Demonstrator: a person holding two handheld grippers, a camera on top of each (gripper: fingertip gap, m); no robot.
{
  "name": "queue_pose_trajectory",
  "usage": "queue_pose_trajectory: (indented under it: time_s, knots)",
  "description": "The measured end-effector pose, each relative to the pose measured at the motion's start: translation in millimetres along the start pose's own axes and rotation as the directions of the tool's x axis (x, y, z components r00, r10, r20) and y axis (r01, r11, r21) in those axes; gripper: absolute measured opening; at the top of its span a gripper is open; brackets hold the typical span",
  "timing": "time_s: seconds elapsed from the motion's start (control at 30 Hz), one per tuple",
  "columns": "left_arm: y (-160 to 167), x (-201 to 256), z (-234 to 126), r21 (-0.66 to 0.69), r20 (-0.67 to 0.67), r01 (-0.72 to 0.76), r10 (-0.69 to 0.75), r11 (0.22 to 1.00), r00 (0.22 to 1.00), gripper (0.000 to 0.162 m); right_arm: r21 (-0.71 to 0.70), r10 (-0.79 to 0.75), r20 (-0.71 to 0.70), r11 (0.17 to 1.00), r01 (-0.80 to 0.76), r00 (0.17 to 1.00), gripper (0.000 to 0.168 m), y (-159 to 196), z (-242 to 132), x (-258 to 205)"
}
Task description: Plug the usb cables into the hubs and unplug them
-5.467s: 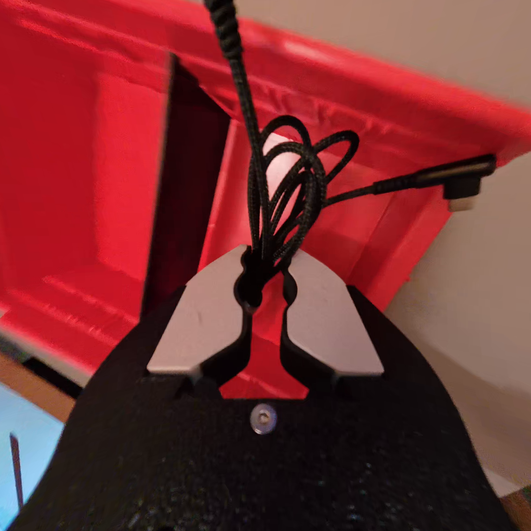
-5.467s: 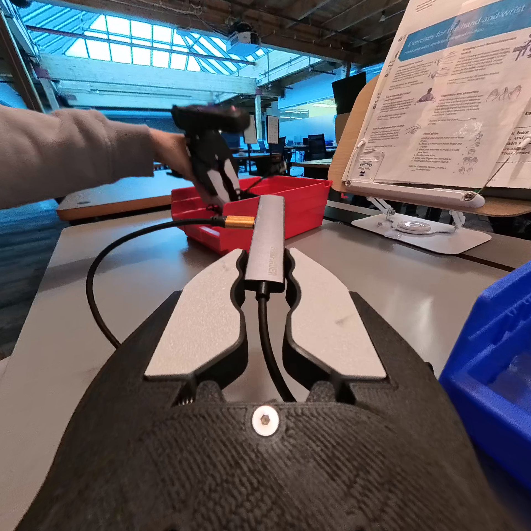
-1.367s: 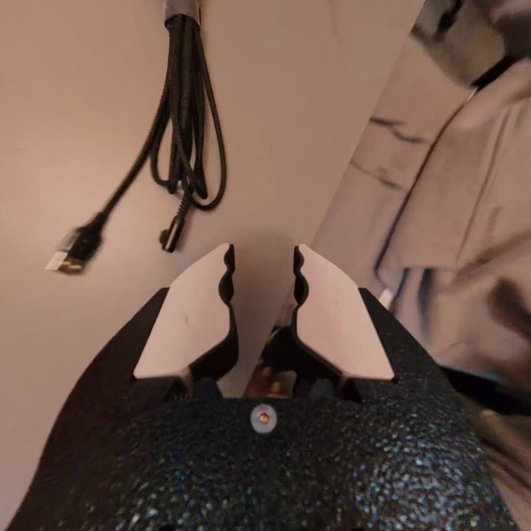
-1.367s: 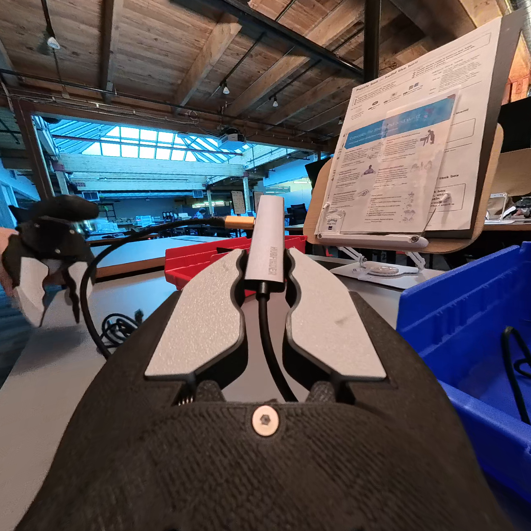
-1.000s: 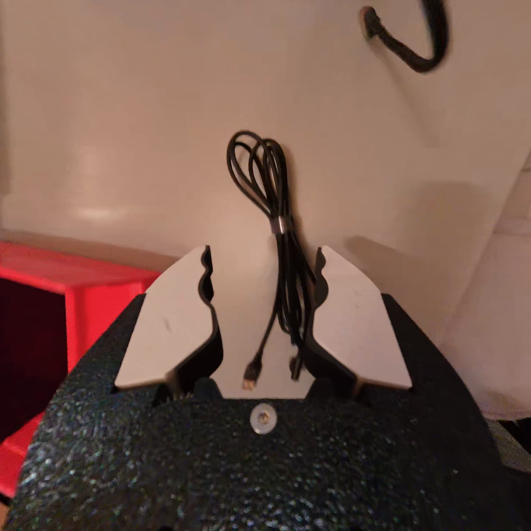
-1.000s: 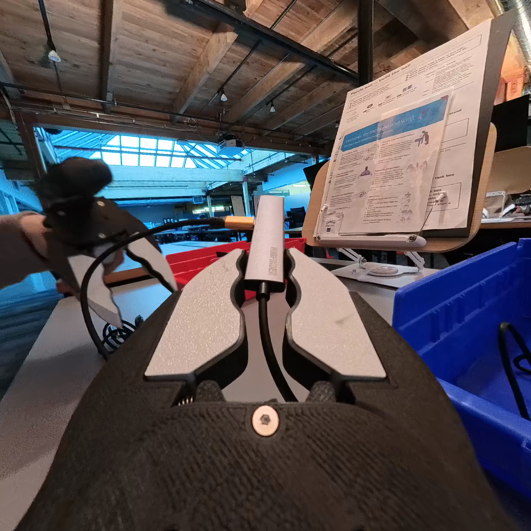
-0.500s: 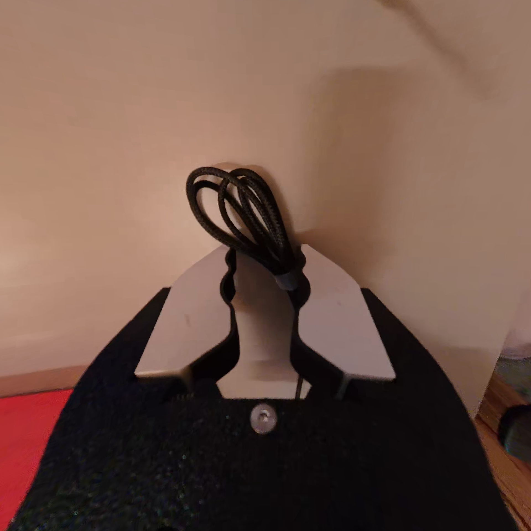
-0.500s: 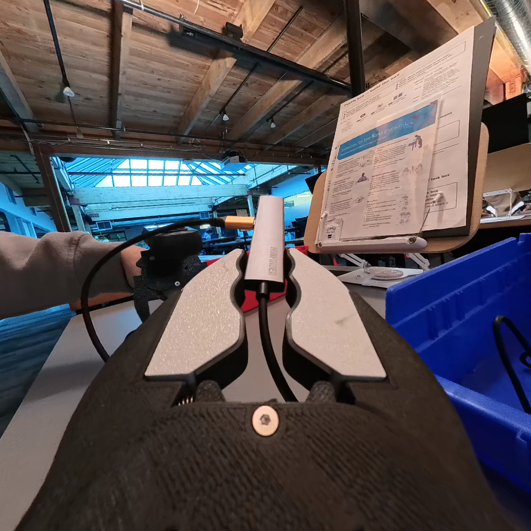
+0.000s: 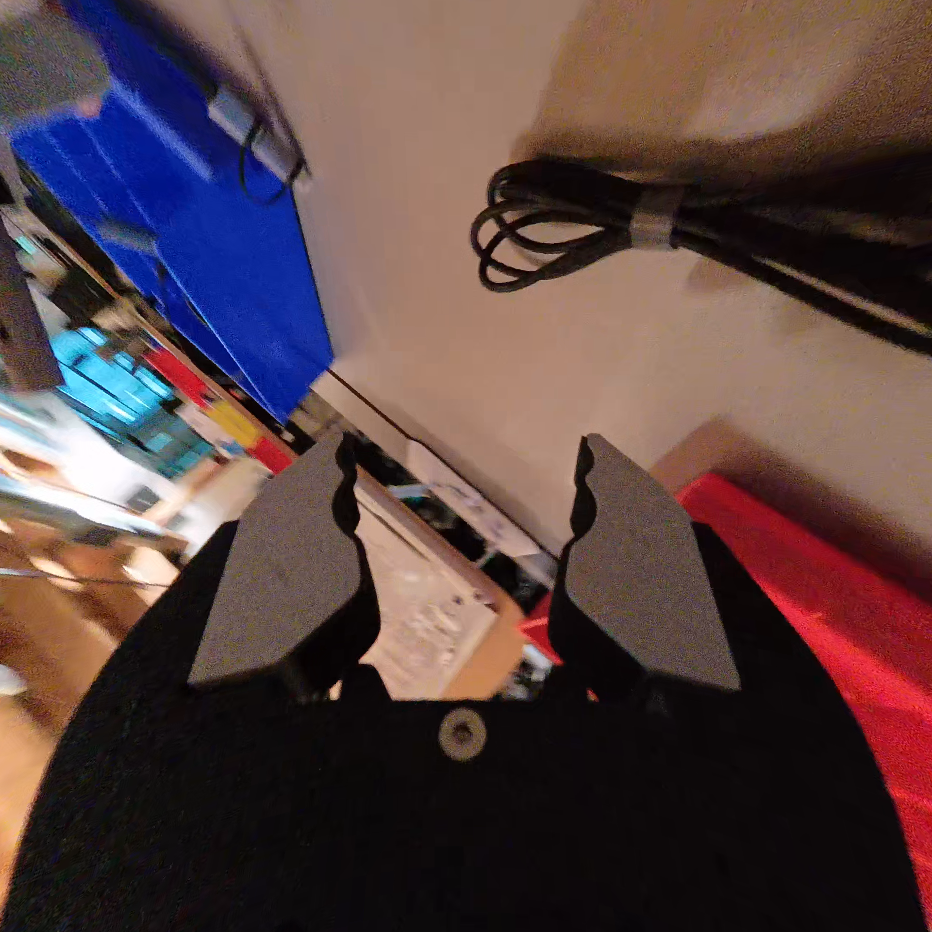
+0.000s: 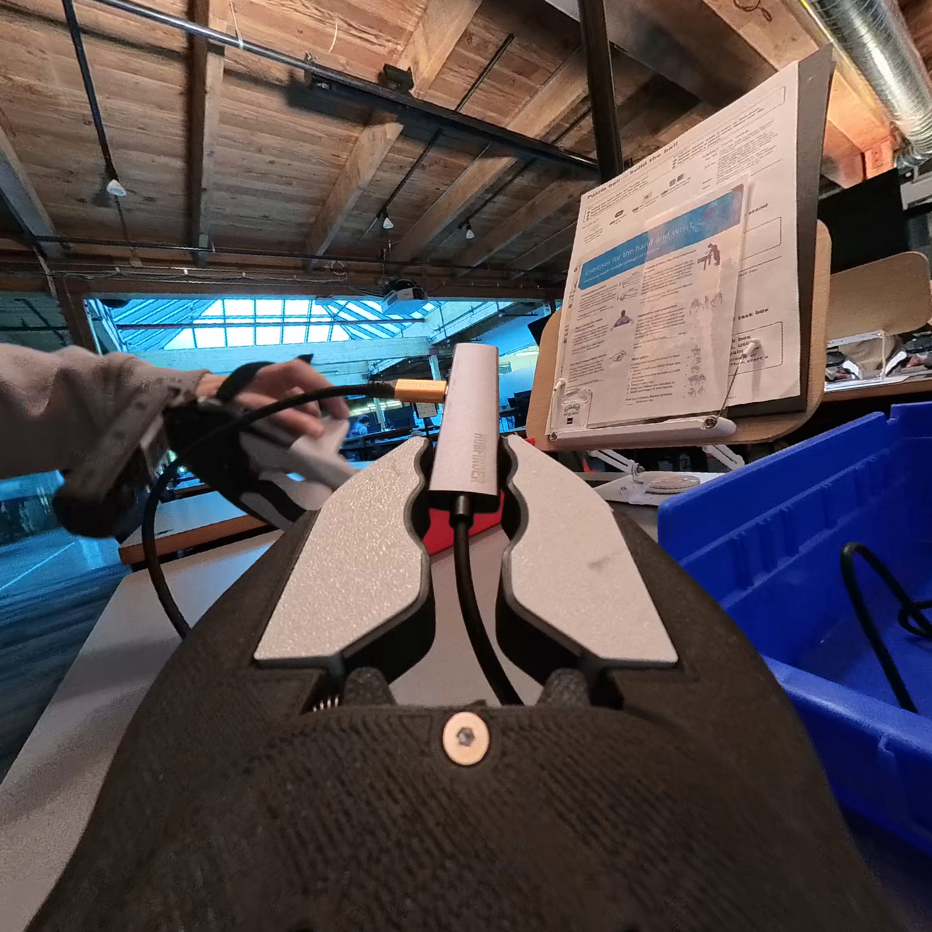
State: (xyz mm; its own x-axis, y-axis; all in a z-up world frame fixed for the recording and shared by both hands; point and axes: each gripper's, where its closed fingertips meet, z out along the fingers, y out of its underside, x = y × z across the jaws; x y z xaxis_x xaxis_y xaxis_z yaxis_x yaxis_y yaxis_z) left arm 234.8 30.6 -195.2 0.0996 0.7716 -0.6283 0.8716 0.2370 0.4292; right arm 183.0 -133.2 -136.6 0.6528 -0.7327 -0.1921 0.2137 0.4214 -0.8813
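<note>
Bundle (image 9: 580, 232) released: left gripper (image 9: 464, 484) now apart and lifted; right gripper (image 10: 466, 471) still clamps hub (image 10: 466, 418).

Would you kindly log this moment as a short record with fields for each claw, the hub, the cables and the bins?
right claw: shut on the hub
hub: grey bar, held upright
plugged cable: orange connector seated in the hub's left side
left claw: open, holding nothing
bundled cable: black, tied with a grey strap, lying on the table
blue bin: right of the hub, holds a black cable
red bin: beside the left claw
</note>
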Motion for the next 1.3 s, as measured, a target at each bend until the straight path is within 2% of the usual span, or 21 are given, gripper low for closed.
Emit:
queue_pose_trajectory:
  time_s: [0.1,0.17,0.23,0.3,0.37,0.43,0.5,0.57,0.63,0.7,0.73,0.8,0.87,0.9,0.97,1.03,1.1,1.17,1.2,1.23,1.3]
  knots:
    - [-26,9,9,0.101,0.121,-0.386,0.374,0.917,0.92,0.076,0.005,0.006,0.0,1.0,-0.006,1.0,0.024,-1,0,1]
    - [-36,13,18,0.12,0.167,-0.522,0.501,0.845,0.849,0.069,0.011,0.006,-0.003,1.0,-0.006,1.0,0.024,-1,-1,1]
    - [-45,18,30,0.126,0.147,-0.566,0.549,0.814,0.823,0.06,0.01,0.009,0.0,1.0,-0.009,1.0,0.025,-1,-1,1]
    - [-57,25,39,0.157,0.12,-0.601,0.589,0.784,0.799,0.065,0.01,0.012,0.001,1.0,-0.012,1.0,0.025,-1,-1,1]
    - [-69,28,45,0.179,0.096,-0.615,0.608,0.768,0.788,0.061,0.01,0.018,0.003,1.0,-0.018,1.0,0.025,-1,-1,2]
    - [-68,33,50,0.165,0.003,-0.619,0.627,0.768,0.779,0.053,0.015,0.021,0.004,1.0,-0.021,1.0,0.025,-2,-1,2]
    - [-65,33,52,0.16,-0.072,-0.589,0.604,0.792,0.794,0.05,0.016,0.021,0.002,1.0,-0.022,1.0,0.025,-2,-1,3]
    - [-62,37,51,0.179,-0.159,-0.507,0.533,0.843,0.831,0.039,0.017,0.023,0.004,1.0,-0.023,1.0,0.025,-2,-1,3]
    - [-51,36,48,0.164,-0.261,-0.33,0.363,0.93,0.895,0.03,0.024,0.023,0.003,0.999,-0.023,1.0,0.025,-3,-2,4]
    - [-36,39,38,0.081,-0.416,-0.067,0.095,0.994,0.905,0.029,0.03,0.027,-0.001,0.999,-0.027,1.0,0.025,-4,-3,5]
    - [-31,44,29,0.042,-0.494,0.075,-0.045,0.996,0.868,0.028,0.036,0.027,-0.008,0.999,-0.027,1.0,0.025,-5,-5,7]
    - [-29,55,10,-0.053,-0.602,0.323,-0.289,0.945,0.744,0.026,0.046,0.027,-0.019,0.999,-0.026,0.999,0.025,-9,-8,11]
    - [-33,73,-14,-0.197,-0.697,0.514,-0.488,0.835,0.525,0.026,0.058,0.024,-0.036,0.998,-0.022,0.999,0.025,-12,-12,17]
    - [-35,80,-23,-0.285,-0.703,0.578,-0.577,0.764,0.416,0.025,0.063,0.031,-0.04,0.998,-0.029,0.999,0.025,-13,-13,19]
    - [-34,98,-40,-0.46,-0.655,0.648,-0.724,0.608,0.215,0.025,0.074,0.041,-0.051,0.997,-0.038,0.998,0.025,-15,-15,23]
    - [-33,114,-51,-0.59,-0.556,0.691,-0.831,0.418,0.028,0.025,0.075,0.043,-0.052,0.996,-0.039,0.998,0.025,-15,-15,23]
    - [-40,128,-61,-0.681,-0.449,0.704,-0.874,0.202,-0.184,0.026,0.072,0.041,-0.05,0.997,-0.037,0.998,0.025,-15,-15,23]
    - [-47,135,-66,-0.716,-0.355,0.698,-0.863,0.004,-0.359,0.025,0.075,0.047,-0.052,0.996,-0.043,0.998,0.025,-15,-15,24]
    - [-50,138,-66,-0.71,-0.328,0.702,-0.855,-0.058,-0.402,0.026,0.078,0.049,-0.053,0.996,-0.045,0.997,0.025,-15,-15,24]
    - [-52,141,-66,-0.694,-0.31,0.714,-0.857,-0.092,-0.412,0.026,0.078,0.05,-0.053,0.996,-0.046,0.997,0.025,-15,-15,24]
    - [-59,145,-68,-0.65,-0.329,0.756,-0.867,-0.079,-0.374,0.027,0.076,0.049,-0.049,0.996,-0.045,0.998,0.025,-15,-15,23]
